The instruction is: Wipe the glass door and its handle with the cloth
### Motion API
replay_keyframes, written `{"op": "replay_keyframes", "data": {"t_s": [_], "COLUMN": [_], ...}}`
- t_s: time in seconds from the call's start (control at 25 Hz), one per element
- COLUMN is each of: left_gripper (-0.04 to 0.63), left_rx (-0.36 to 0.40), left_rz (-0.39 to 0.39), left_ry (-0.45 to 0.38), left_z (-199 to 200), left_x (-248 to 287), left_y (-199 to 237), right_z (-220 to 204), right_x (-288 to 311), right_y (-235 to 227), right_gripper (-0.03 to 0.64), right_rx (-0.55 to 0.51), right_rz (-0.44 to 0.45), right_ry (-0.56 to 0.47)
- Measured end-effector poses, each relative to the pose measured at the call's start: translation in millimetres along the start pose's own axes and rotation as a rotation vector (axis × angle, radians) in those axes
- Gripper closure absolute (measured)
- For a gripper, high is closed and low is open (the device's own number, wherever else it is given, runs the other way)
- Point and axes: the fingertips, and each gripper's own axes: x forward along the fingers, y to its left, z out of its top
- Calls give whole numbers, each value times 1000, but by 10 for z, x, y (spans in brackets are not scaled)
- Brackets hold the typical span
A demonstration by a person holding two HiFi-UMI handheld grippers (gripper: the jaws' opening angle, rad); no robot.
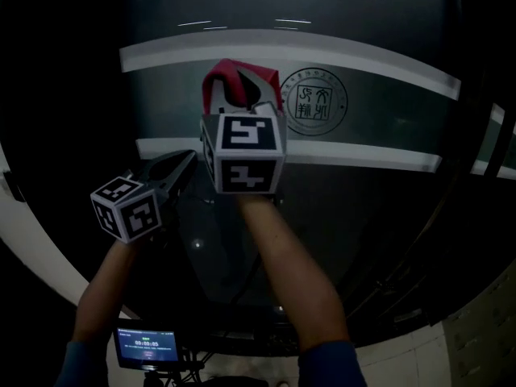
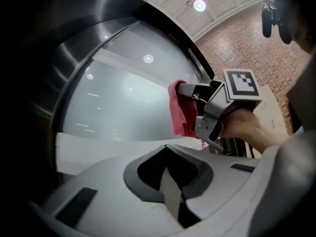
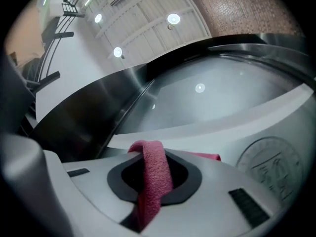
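Red cloth (image 1: 232, 69), looking soft, light and floppy enough to want a bunched fold as its hold, is riding clenched in the right gripper (image 1: 242, 95) against the glass door (image 1: 387, 127) beside its round seal (image 1: 316, 101), while the left gripper (image 1: 179, 164) is hovering lower-left, jaws pressed together, empty.

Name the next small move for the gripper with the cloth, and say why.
Probably sweep the right gripper sideways along the glass door: it is shut on the red cloth, which seems pressed against the glass beside the round seal.
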Motion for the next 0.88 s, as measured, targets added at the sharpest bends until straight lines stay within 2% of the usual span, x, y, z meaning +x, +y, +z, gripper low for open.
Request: {"op": "replay_keyframes", "data": {"t_s": [0.24,0.44,0.68,0.76,0.88], "left_gripper": [575,578,578,578,578], "left_rx": [-11,-30,-30,-38,-39], "left_rz": [56,98,92,67,7], "left_ry": [7,27,11,1,-1], "left_z": [-94,-180,-143,-152,-199], "left_x": [-425,-651,-634,-531,-263], "left_y": [421,654,570,414,81], "right_z": [-304,-478,-435,-408,-362], "right_x": [378,499,381,203,-141], "right_y": [1115,1568,1499,1337,919], "right_gripper": [588,588,588,588,588], "right_rx": [53,28,53,68,48], "right_rz": [149,214,246,252,213], "right_ry": [47,70,47,31,12]}}
